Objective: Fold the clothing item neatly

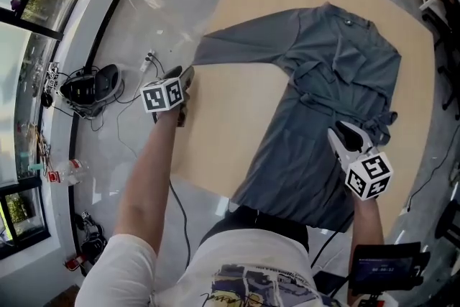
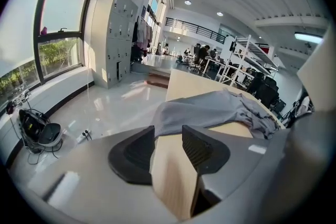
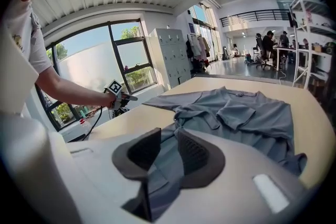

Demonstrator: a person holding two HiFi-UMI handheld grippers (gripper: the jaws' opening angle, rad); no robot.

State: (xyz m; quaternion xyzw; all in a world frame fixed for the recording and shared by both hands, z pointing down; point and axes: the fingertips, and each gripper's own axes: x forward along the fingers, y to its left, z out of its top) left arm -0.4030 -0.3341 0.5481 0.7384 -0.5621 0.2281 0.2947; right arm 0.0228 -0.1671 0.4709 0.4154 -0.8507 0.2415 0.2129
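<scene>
While the grey garment (image 1: 338,75) lies spread open on the wooden worktop (image 1: 230,126), collar at the far end and one sleeve (image 1: 241,47) stretched out to its left, the left gripper (image 1: 188,73) hovers just short of that sleeve's cuff, fingers apart with nothing between them. The right gripper (image 1: 339,130) hangs over the garment's right side near the waist, fingers partly apart, grey cloth showing in the gap.

One grey garment (image 1: 338,83), one wooden table (image 1: 230,126), and two claws, a left claw (image 1: 188,72) and a right claw (image 1: 341,130).
</scene>
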